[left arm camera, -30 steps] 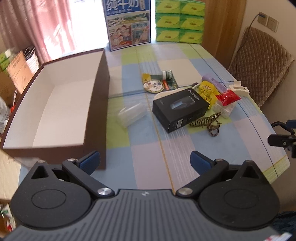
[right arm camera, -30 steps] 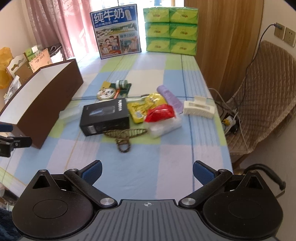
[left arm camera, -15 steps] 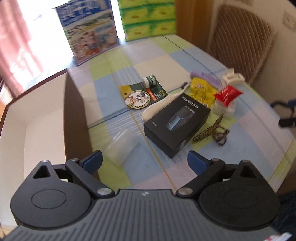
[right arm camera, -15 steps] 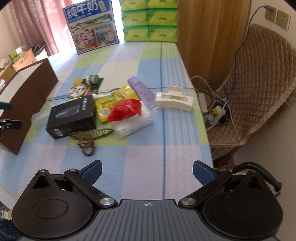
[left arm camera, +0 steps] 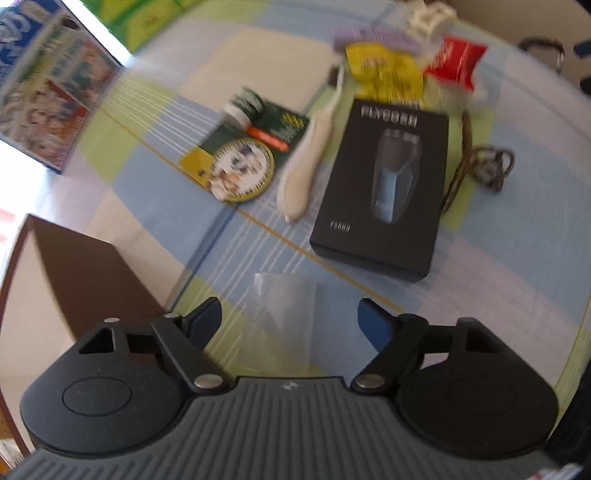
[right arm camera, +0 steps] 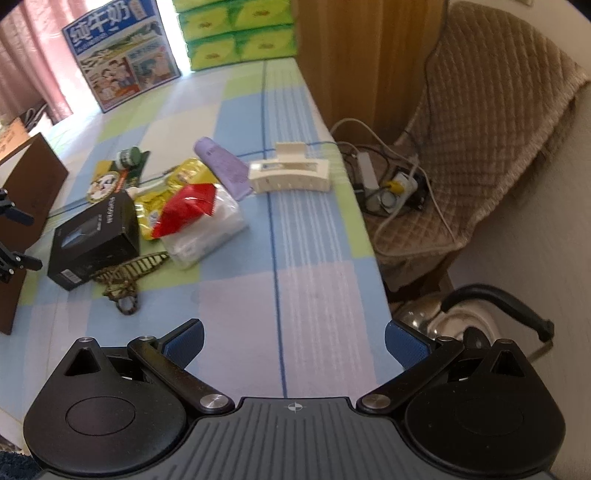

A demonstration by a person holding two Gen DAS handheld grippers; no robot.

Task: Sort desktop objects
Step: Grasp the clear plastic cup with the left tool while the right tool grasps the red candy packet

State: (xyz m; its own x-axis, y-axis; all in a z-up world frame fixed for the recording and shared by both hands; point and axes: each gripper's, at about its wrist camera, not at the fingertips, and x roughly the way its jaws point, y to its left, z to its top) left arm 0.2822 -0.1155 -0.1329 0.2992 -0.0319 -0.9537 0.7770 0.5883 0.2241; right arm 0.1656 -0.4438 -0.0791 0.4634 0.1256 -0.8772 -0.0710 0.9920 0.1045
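A long table runs away from us, its cloth checked in blue, green, pink and cream squares. At the far end, bright daylight pours through a window, with pink curtains hanging at the left. A wooden panel stands just right of the table's far end. A padded chair with a quilted brown cover sits beside the table's right edge, against a pale wall. On its seat, a power strip in a tangle of cables. Below, near the table's edge, something metal and shiny, too blurred to name.
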